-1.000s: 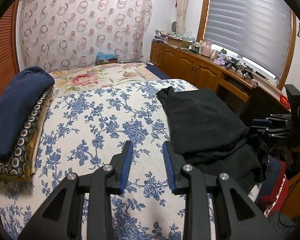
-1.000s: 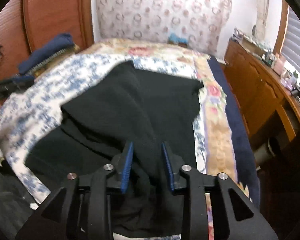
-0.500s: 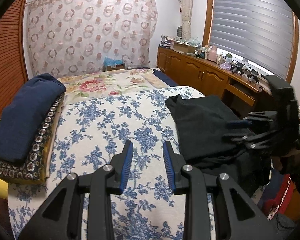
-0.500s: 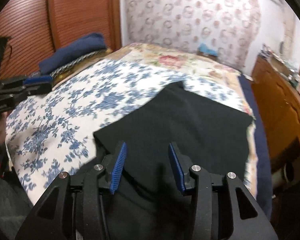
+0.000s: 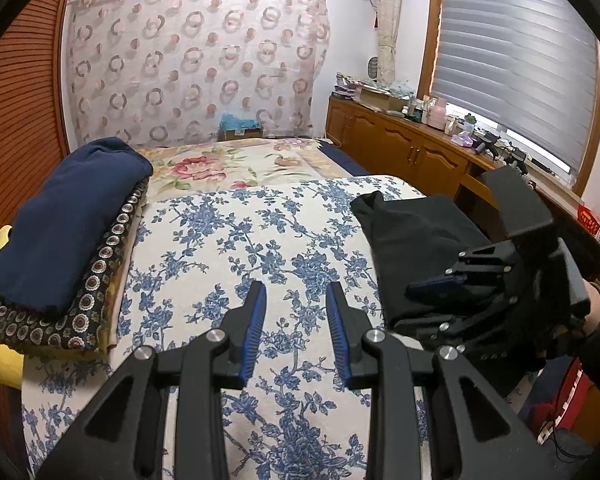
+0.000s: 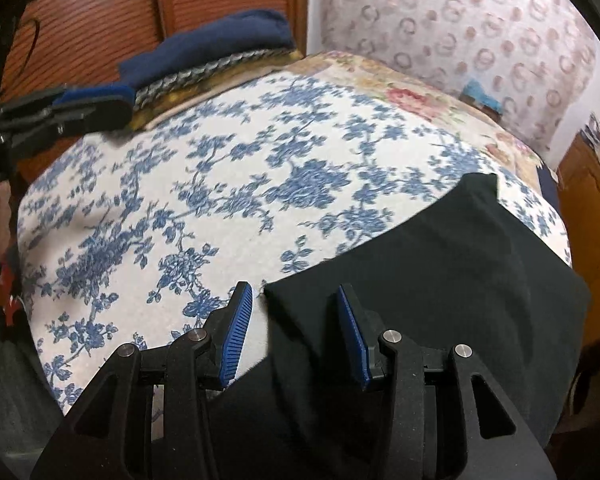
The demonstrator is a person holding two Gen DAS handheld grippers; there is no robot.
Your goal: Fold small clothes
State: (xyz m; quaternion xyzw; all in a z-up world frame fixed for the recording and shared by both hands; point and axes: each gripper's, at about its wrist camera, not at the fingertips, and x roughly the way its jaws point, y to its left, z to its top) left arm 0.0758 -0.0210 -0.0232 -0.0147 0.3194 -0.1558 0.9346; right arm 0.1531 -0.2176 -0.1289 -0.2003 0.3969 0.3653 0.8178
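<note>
The black cloth [image 6: 440,280] lies flat on the right side of the bed [image 6: 220,184], on the blue flower cover. Your right gripper [image 6: 296,320] is open, with a corner of the cloth between its fingers. Your left gripper [image 5: 296,316] is open too, above the bare cover, holding nothing. A blue blanket [image 5: 64,216] sits stacked at the bed's left edge.

no text, label or number is clear enough to read anywhere.
</note>
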